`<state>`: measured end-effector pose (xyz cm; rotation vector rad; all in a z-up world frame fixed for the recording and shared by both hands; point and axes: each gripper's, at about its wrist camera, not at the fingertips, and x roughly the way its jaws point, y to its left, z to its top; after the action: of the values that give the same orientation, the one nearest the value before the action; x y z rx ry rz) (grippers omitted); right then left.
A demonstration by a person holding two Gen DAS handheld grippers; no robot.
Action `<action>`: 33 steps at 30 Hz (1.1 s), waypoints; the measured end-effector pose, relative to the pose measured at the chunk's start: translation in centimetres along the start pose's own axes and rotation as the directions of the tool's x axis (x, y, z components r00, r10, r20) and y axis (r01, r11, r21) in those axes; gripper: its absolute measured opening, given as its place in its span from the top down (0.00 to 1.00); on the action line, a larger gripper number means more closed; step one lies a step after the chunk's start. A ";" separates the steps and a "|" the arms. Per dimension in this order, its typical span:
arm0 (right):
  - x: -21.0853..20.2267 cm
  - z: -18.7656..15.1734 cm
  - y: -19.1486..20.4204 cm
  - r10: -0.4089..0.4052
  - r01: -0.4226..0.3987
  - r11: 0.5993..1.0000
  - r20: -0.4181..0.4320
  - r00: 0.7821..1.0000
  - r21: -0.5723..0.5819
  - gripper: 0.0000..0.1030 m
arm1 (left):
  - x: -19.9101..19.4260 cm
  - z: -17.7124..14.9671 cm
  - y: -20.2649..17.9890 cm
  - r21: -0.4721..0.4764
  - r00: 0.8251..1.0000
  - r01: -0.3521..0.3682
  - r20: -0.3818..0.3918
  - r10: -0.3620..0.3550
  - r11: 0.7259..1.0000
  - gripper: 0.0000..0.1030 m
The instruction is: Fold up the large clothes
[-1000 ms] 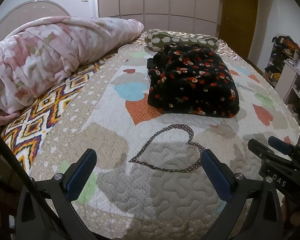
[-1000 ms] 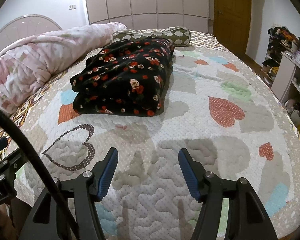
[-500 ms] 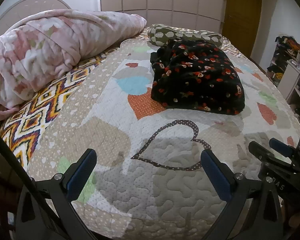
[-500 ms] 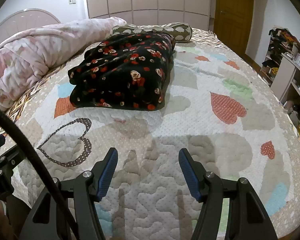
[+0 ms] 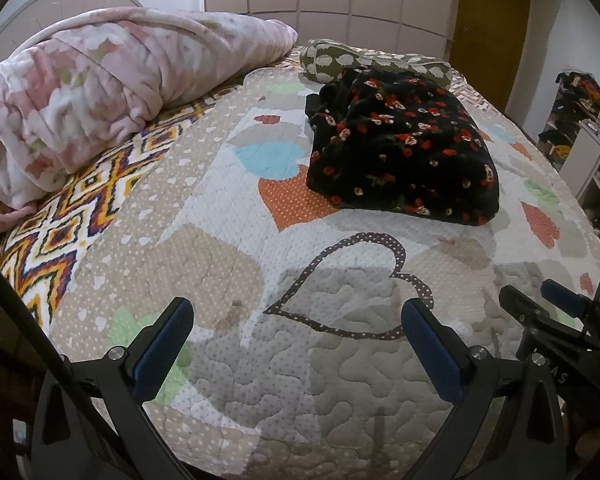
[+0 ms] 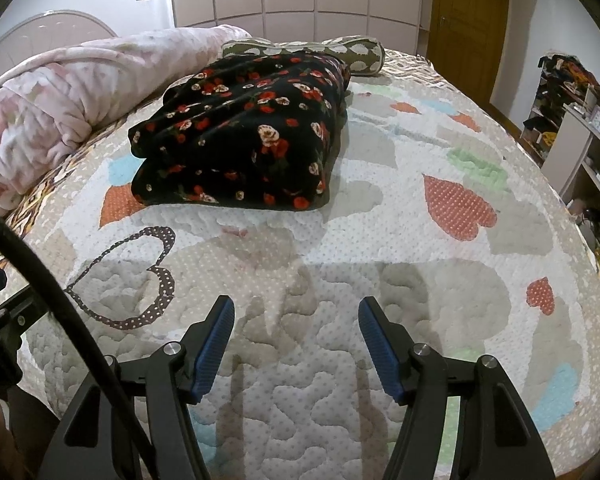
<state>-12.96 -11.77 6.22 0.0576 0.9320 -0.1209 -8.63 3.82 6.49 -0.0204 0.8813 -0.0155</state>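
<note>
A black garment with red and white flowers lies folded in a thick stack on the quilted bedspread, far from both grippers. It also shows in the right wrist view. My left gripper is open and empty, hovering over the near edge of the bed above a dotted heart outline. My right gripper is open and empty, over the near part of the bedspread. The right gripper also shows at the right edge of the left wrist view.
A rolled pink floral blanket lies along the left side of the bed. An olive bolster pillow lies behind the garment. Shelves with clutter stand at the right. A wooden door is at the back right.
Both grippers have moved a little forward toward the folded garment, which looks closer and larger. Both stay open and empty.
</note>
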 end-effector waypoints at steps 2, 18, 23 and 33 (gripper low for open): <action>0.1 0.0 0.0 0.000 0.000 1.000 -0.002 1.000 0.000 0.33 | 0.1 0.0 0.1 -0.002 1.000 0.002 -0.004 -0.002 1.000 0.00; 0.5 0.0 0.0 -0.002 0.002 1.000 -0.008 1.000 -0.003 0.33 | 0.3 0.0 0.4 -0.006 1.000 0.001 -0.003 -0.001 1.000 0.00; 0.4 0.1 0.2 -0.003 0.003 1.000 -0.003 1.000 -0.004 0.33 | 0.1 0.0 0.4 -0.009 1.000 -0.001 -0.001 0.001 1.000 0.00; -0.3 0.1 0.1 -0.011 0.011 1.000 0.006 1.000 -0.002 0.32 | -0.3 0.0 0.3 -0.018 1.000 -0.008 0.006 0.008 1.000 0.00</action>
<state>-13.05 -11.62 6.47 0.0502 0.9266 -0.1307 -8.80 4.17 6.69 -0.0341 0.8753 0.0002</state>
